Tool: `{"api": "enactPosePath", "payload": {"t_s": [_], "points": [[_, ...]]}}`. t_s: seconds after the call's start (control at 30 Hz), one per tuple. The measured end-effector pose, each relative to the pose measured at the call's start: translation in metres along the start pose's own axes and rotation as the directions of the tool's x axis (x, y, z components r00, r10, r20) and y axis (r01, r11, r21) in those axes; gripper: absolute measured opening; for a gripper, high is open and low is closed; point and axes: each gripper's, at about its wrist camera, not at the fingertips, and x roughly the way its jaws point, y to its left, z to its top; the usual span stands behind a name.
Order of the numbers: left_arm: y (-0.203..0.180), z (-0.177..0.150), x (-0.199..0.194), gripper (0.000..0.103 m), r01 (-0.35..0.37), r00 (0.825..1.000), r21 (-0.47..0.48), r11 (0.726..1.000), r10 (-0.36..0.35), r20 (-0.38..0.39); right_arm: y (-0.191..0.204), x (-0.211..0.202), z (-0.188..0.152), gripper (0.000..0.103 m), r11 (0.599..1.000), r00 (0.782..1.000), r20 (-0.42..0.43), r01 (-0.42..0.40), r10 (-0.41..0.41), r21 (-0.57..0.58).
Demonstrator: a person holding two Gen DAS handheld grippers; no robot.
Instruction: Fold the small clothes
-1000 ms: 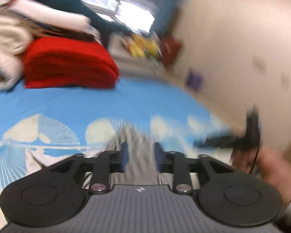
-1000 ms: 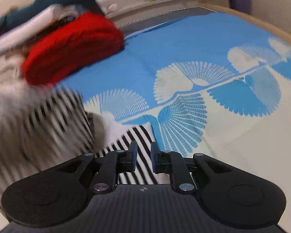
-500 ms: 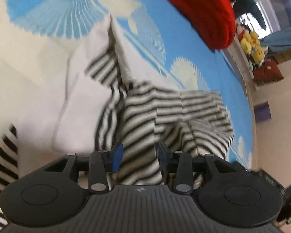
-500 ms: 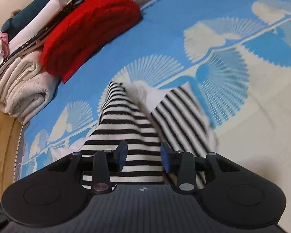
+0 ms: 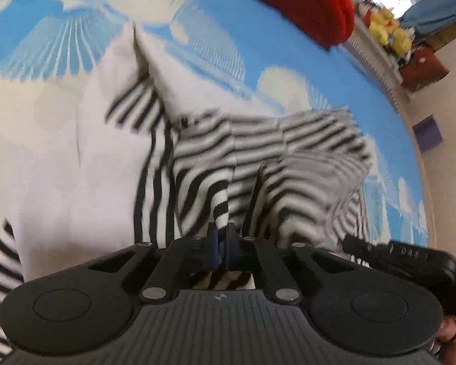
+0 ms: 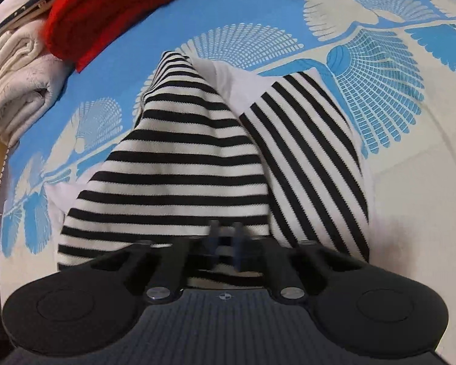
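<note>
Currently both the left gripper (image 5: 221, 237) and right gripper (image 6: 225, 237) are clamped on the striped garment's (image 6: 179, 164) near edge, its length running away across the blue bedspread (image 6: 258, 6).

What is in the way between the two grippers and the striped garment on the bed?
Nothing visible. The left gripper and right gripper are both already shut on the striped garment, which lies on the blue patterned sheet.

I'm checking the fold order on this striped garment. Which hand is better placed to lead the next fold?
Right, probably. The right gripper has its jaws on the flat striped garment at its near hem, with clear cloth ahead to fold over. The left gripper pinches a bunched, wrinkled part.
</note>
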Motion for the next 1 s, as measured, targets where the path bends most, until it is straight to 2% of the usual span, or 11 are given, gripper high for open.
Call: {"api": "enactPosePath", "payload": {"t_s": [0.13,0.23,0.3,0.4,0.47,0.6,0.67,0.83,0.87,0.9,1.0], "points": [[0.009,0.015,-0.031,0.003,0.077,0.982,-0.027,0.997,-0.071,0.176,-0.006,-0.027,0.007,0.000,0.994,0.987,0.139,-0.090,0.080,0.066],[0.014,0.025,-0.058,0.003,0.116,0.942,-0.012,0.993,-0.106,0.318,-0.006,-0.063,0.011,0.000,0.989,0.941,0.316,-0.142,0.124,0.033],[0.017,0.029,-0.062,0.003,0.103,0.943,-0.007,0.995,-0.096,0.317,-0.010,-0.075,0.012,0.000,0.986,0.920,0.367,-0.162,0.138,0.035],[0.025,0.027,-0.036,0.004,-0.026,0.991,-0.021,0.999,0.029,0.128,-0.023,-0.062,0.013,0.004,0.984,0.948,0.305,-0.131,0.089,0.121],[0.040,0.020,-0.016,0.004,-0.088,0.996,-0.094,0.992,0.090,0.016,-0.032,-0.041,0.012,0.008,0.976,0.975,0.199,-0.130,0.094,0.177],[0.052,0.021,-0.014,0.008,-0.049,0.999,-0.165,0.985,0.050,0.003,-0.030,-0.020,0.005,0.036,0.966,0.988,0.115,-0.130,0.106,0.224],[0.048,0.024,-0.019,0.011,-0.052,0.998,-0.140,0.989,0.058,0.035,-0.022,-0.013,0.004,0.040,0.971,0.990,0.096,-0.121,0.103,0.205],[0.044,0.019,-0.011,0.011,-0.041,0.999,-0.167,0.985,0.042,0.002,-0.013,-0.001,-0.002,0.039,0.974,0.992,0.063,-0.118,0.108,0.193],[0.045,0.019,-0.011,0.011,-0.030,1.000,-0.182,0.983,0.031,-0.001,-0.010,0.001,-0.002,0.029,0.976,0.992,0.062,-0.122,0.112,0.183],[0.047,0.019,-0.010,0.010,-0.018,1.000,-0.191,0.981,0.019,0.004,-0.007,0.003,-0.002,0.009,0.977,0.990,0.059,-0.136,0.128,0.164],[0.047,0.024,-0.024,0.008,0.085,0.992,-0.208,0.975,-0.063,0.111,-0.001,-0.004,0.001,0.001,0.975,0.979,0.103,-0.186,0.174,0.123]]}}
